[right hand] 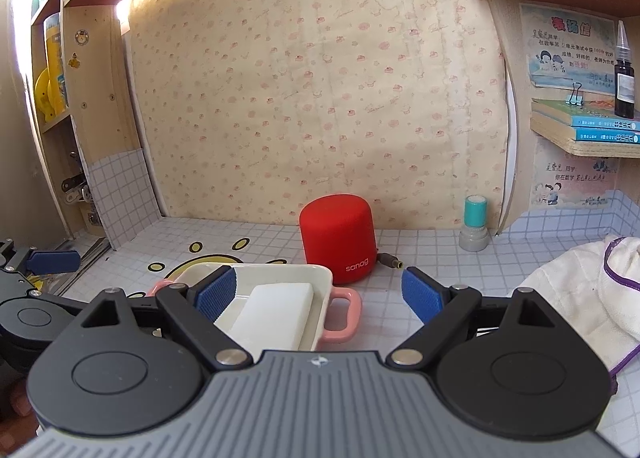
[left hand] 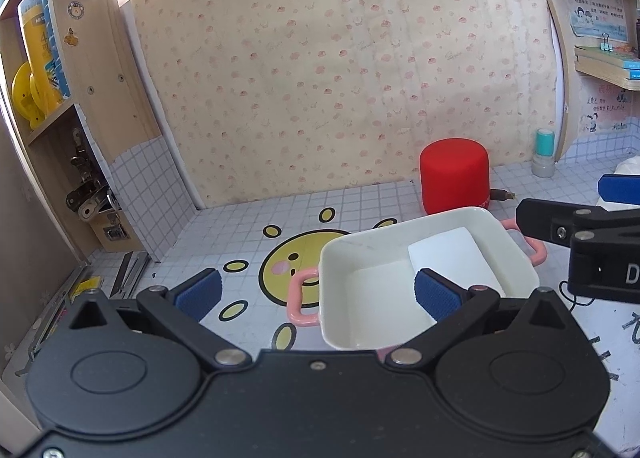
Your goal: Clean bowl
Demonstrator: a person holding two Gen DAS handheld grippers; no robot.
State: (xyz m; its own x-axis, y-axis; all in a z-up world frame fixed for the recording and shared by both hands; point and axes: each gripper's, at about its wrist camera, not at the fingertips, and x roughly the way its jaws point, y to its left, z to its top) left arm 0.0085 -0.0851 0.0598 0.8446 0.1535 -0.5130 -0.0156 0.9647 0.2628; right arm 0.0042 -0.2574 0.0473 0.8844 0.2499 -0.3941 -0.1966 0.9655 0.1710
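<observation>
the bowl [left hand: 400,270], a white rectangular dish with 2 pink loop handles, sits on the tiled desk [left hand: 248,226] over a yellow smiley sticker [left hand: 296,258], and a white sponge block [right hand: 276,314] lies loose inside it toward its right end. both tongs are spread wide with nothing between the pads: the left gripper [left hand: 318,294] hangs over the dish's near left corner, its right pad above the bowl's inside, and the right gripper [right hand: 318,294] hovers by the right pink handle [right hand: 342,314], its left pad over the rim. judging from this, cleaning has not begun; the step in hand looks like the approach. the next move likely calls for the right tongs to drop onto the sponge and close across it, while the left steadies the bowl by its rim or the left handle [left hand: 302,298]. room is tight behind: a red speaker [right hand: 340,244] with its cable plug stands close behind the dish, a teal stamp [right hand: 474,224] farther right, a white towel [right hand: 580,298] at the right edge. the front and left of the desk are open, so wiping strokes are safer kept inside the walls.
</observation>
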